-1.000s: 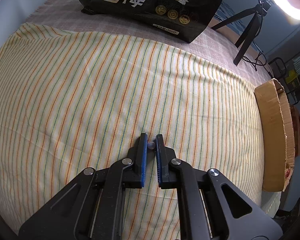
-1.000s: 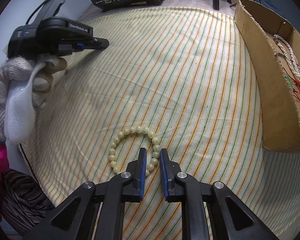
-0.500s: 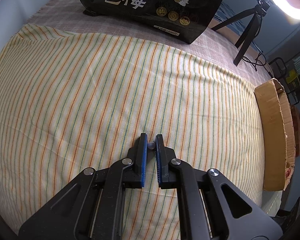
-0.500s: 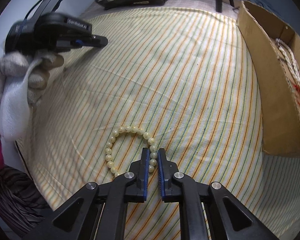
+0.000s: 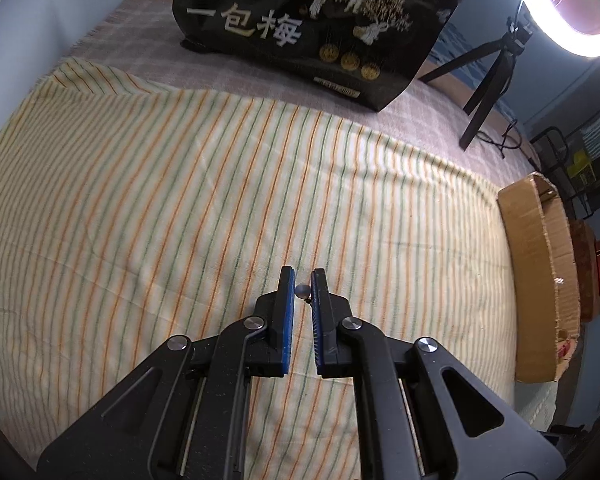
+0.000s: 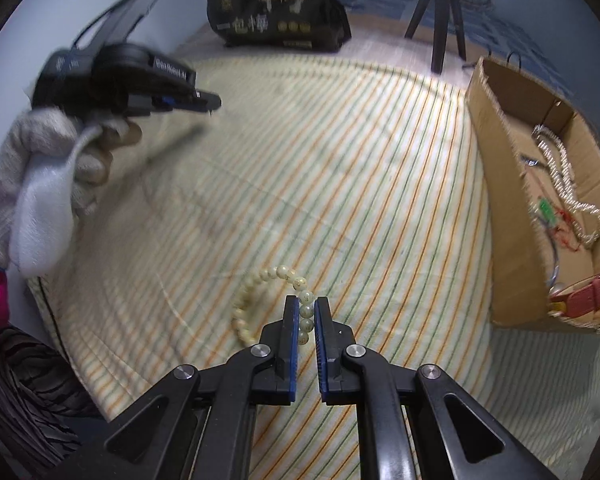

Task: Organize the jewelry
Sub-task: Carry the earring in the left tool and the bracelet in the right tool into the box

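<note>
My right gripper [image 6: 306,306] has its blue ribbed jaws clamped on a bracelet [image 6: 269,300] of round, glossy cream beads; a few beads sit pinched between the pads while the rest of the loop curves off to the left over the striped cloth [image 6: 340,184], a soft woven sheet with thin orange and green lines covering the bed. My left gripper [image 5: 303,280] has its jaws nearly together on a small round grey bead [image 5: 301,290]. At the right edge of the bed stands a cardboard box [image 6: 500,184] with rough torn rims, holding a pearly chain [image 6: 560,168] and a pink strap [image 6: 584,298]. At the far edge a glossy black bag [image 5: 312,24] with printed trees and gold coins rests beside a tripod [image 5: 488,80].
</note>
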`<state>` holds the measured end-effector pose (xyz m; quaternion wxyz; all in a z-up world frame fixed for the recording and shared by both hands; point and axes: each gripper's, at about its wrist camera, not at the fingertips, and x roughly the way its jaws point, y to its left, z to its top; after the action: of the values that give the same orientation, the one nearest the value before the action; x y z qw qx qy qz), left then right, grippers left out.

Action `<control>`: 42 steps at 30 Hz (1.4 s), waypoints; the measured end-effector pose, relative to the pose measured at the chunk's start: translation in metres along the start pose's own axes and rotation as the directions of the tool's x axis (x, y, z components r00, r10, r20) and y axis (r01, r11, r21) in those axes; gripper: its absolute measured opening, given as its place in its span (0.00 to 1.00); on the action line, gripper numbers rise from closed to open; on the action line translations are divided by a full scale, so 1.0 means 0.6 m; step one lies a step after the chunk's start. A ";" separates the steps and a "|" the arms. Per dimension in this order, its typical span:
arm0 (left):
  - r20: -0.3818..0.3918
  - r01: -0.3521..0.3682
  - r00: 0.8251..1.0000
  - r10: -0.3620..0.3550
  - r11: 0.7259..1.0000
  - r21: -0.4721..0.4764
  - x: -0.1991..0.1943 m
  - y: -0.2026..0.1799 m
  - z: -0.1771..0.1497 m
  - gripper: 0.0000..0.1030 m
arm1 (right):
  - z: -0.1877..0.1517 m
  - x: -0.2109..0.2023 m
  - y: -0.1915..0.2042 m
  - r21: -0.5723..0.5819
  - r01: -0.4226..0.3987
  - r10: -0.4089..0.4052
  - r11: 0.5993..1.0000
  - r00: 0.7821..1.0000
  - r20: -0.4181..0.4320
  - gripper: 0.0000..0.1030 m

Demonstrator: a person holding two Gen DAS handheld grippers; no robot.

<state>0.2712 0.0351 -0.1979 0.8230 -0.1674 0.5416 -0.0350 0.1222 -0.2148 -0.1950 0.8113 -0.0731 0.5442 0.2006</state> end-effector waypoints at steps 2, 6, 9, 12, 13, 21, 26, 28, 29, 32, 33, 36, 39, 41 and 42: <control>0.013 0.008 1.000 -0.008 1.000 0.006 -0.012 -0.003 -0.001 0.06 | 0.003 -0.021 0.001 0.001 -0.004 0.004 1.000 0.999 0.032 0.05; 0.039 0.017 0.999 -0.019 0.999 0.038 -0.038 -0.018 -0.012 0.06 | 0.014 -0.053 0.002 0.006 -0.008 0.008 1.000 0.996 0.084 0.05; 0.050 0.040 0.998 -0.043 0.997 0.065 -0.054 -0.038 -0.020 0.06 | 0.024 -0.077 -0.004 0.005 0.002 -0.003 1.000 0.993 0.122 0.05; 0.065 0.063 0.995 -0.070 0.993 0.104 -0.073 -0.064 -0.029 0.06 | 0.035 -0.103 -0.012 0.019 0.008 -0.011 1.000 0.987 0.160 0.05; 0.070 0.072 0.994 -0.081 0.991 0.117 -0.081 -0.073 -0.032 0.06 | 0.037 -0.113 -0.017 0.027 0.008 -0.013 1.000 0.985 0.174 0.05; 0.090 0.143 0.982 -0.164 0.968 0.207 -0.121 -0.156 -0.049 0.06 | 0.045 -0.178 -0.072 0.112 0.029 -0.057 0.993 0.963 0.264 0.05; 0.094 0.185 0.972 -0.214 0.951 0.250 -0.136 -0.205 -0.056 0.06 | 0.042 -0.219 -0.124 0.182 0.049 -0.105 0.982 0.945 0.309 0.05; 0.093 0.193 0.970 -0.225 0.943 0.270 -0.137 -0.226 -0.059 0.06 | 0.040 -0.231 -0.144 0.208 0.058 -0.124 0.976 0.939 0.319 0.05; 0.093 0.195 0.969 -0.228 0.941 0.276 -0.136 -0.232 -0.061 0.06 | 0.039 -0.238 -0.157 0.224 0.064 -0.136 0.973 0.936 0.323 0.05; 0.089 0.208 0.966 -0.242 0.934 0.289 -0.132 -0.257 -0.062 0.06 | 0.035 -0.248 -0.186 0.256 0.077 -0.161 0.964 0.931 0.328 0.05; 0.088 0.210 0.965 -0.245 0.932 0.294 -0.129 -0.266 -0.062 0.06 | 0.035 -0.251 -0.195 0.266 0.080 -0.169 0.961 0.929 0.328 0.05; 0.086 0.216 0.964 -0.253 0.927 0.305 -0.121 -0.290 -0.060 0.06 | 0.033 -0.259 -0.220 0.295 0.085 -0.184 0.952 0.927 0.327 0.05; 0.088 0.218 0.962 -0.258 0.922 0.319 -0.114 -0.313 -0.060 0.06 | 0.030 -0.262 -0.242 0.317 0.095 -0.201 0.944 0.926 0.321 0.05; 0.089 0.224 0.960 -0.265 0.919 0.323 -0.109 -0.330 -0.058 0.06 | 0.028 -0.263 -0.253 0.330 0.097 -0.207 0.939 0.926 0.317 0.05; 0.089 0.226 0.959 -0.268 0.918 0.327 -0.106 -0.339 -0.056 0.06 | 0.027 -0.264 -0.260 0.338 0.097 -0.210 0.936 0.926 0.315 0.05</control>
<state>0.2400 -0.1489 -0.0901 0.8621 -0.1038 0.4479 -0.2131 0.1473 -0.3897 -0.0598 0.9087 0.0514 0.4105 0.0555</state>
